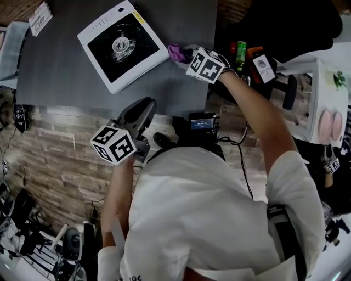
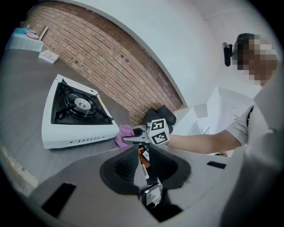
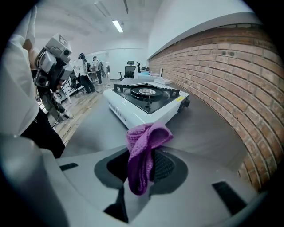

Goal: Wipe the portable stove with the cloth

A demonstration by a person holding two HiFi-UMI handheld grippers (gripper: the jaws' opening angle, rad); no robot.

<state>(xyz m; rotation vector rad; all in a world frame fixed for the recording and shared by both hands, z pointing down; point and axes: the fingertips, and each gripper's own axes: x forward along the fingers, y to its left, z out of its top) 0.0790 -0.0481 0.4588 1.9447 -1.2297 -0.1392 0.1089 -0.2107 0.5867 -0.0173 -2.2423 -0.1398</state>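
Portable stove (image 1: 122, 45) — a square white metal casing with a black top and a single round burner — sits at an angle on the grey counter (image 1: 66, 77), towards its far side, with nothing lying on it. The right gripper (image 1: 186, 55) is stretched out just beside the stove's near corner, its jaws pinching a small purple knitted cloth (image 3: 142, 155). The cloth is bunched into a fold that sticks up above the jaws and hangs down in front of them, and it looks clear of the stove rather than on it. The left gripper (image 1: 145, 107) is held near the person's body at the counter's edge, its jaws a little apart with nothing between them.

What I'd worry about: the stove looks light and nothing steadies it, so a firm push with the cloth could shove it along the counter instead of wiping it. The raised black pan supports around the burner could also snag the knit and drag it out of the jaws, since only a fold is gripped — and as far as I can judge, the wiping has not begun.

Counting: one stove, one burner, one cloth, two grippers, and one small printed card (image 1: 39, 16) at the counter's far left corner.
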